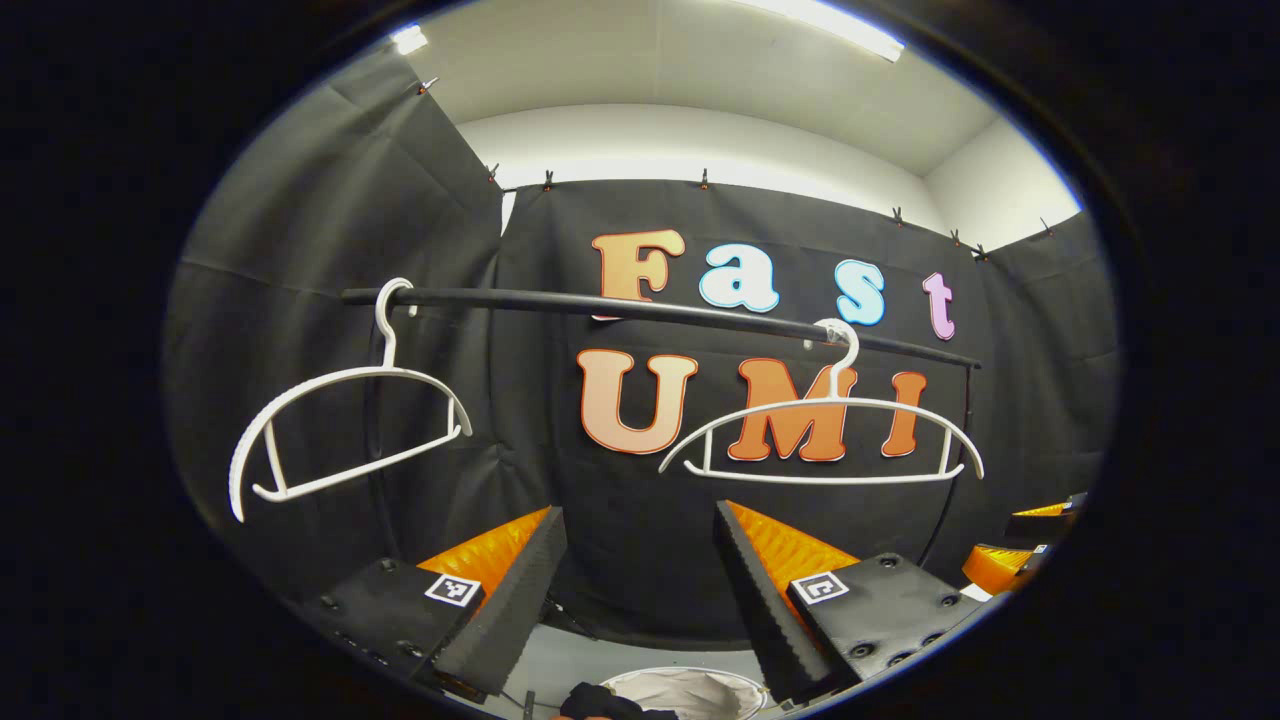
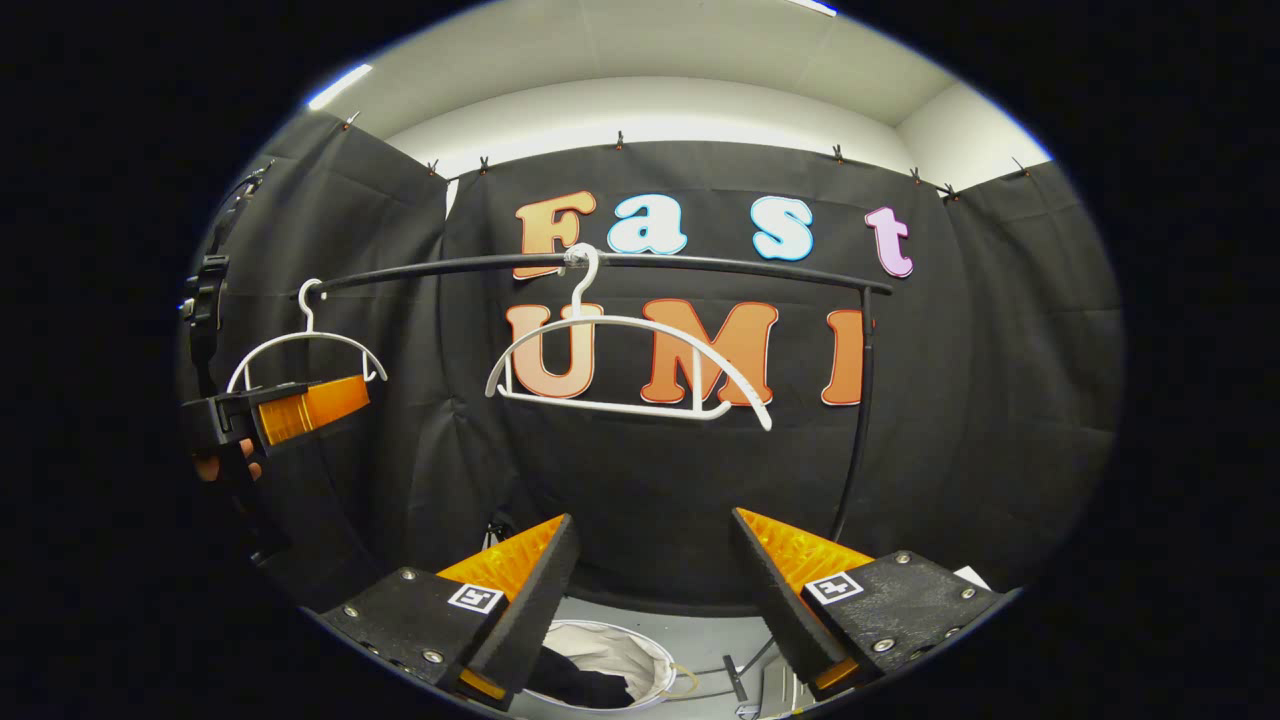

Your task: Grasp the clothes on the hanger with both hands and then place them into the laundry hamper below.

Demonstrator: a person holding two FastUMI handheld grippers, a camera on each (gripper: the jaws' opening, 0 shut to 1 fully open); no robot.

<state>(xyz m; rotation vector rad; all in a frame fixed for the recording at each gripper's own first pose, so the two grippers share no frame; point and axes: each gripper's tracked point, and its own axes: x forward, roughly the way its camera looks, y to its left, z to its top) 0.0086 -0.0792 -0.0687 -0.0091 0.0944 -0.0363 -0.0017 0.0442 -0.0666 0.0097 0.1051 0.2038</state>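
The left gripper (image 1: 640, 600) stood with its two fingers spread wide and nothing between them, pointed at the black cloth wall of the booth. Ahead of it a thin black metal rail (image 1: 660, 312) ran across, and two bare white plastic hangers hung from it: one tilted at the left (image 1: 340, 425), one level at the right (image 1: 822, 430). The right gripper (image 2: 650, 600) was likewise spread wide and held nothing. Below its fingers, on the floor, sat the round white laundry hamper (image 2: 655, 665), and a dark garment (image 2: 580, 688) lay inside it against the pale lining. In the left gripper view the hamper's rim (image 1: 690, 674) showed at the bottom edge, with a dark bundle of cloth just beside it.
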